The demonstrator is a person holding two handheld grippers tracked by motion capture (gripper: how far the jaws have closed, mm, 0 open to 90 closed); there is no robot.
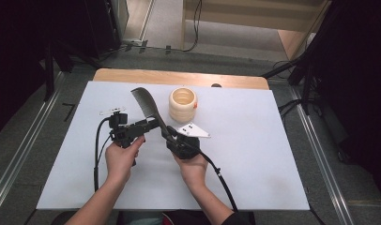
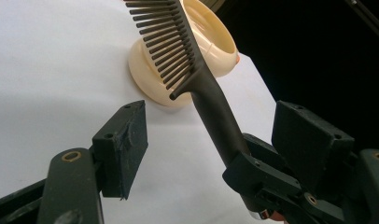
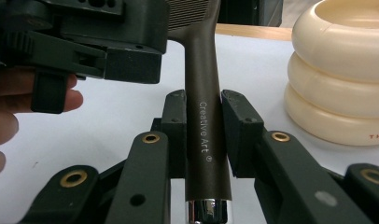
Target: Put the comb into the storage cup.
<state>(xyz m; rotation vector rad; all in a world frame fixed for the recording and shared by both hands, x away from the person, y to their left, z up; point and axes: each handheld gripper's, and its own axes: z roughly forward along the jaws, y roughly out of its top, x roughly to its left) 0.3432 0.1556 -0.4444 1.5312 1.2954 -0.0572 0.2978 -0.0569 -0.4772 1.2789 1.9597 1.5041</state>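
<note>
One comb (image 1: pixel 148 108) slants up-left, teeth end highest.

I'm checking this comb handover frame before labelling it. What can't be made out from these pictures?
- Comb, right gripper view: its teeth are hidden behind the left gripper and cut off by the top edge.
- Comb's tooth tips, left gripper view: cut off by the top edge.
- Cream ribbed holder: its inside looks empty in the high view, too small to be sure.
- Red lettering on the holder, right gripper view: cut off by the right edge.
- Right gripper, high view: the grip is too small and dark to read.
</note>
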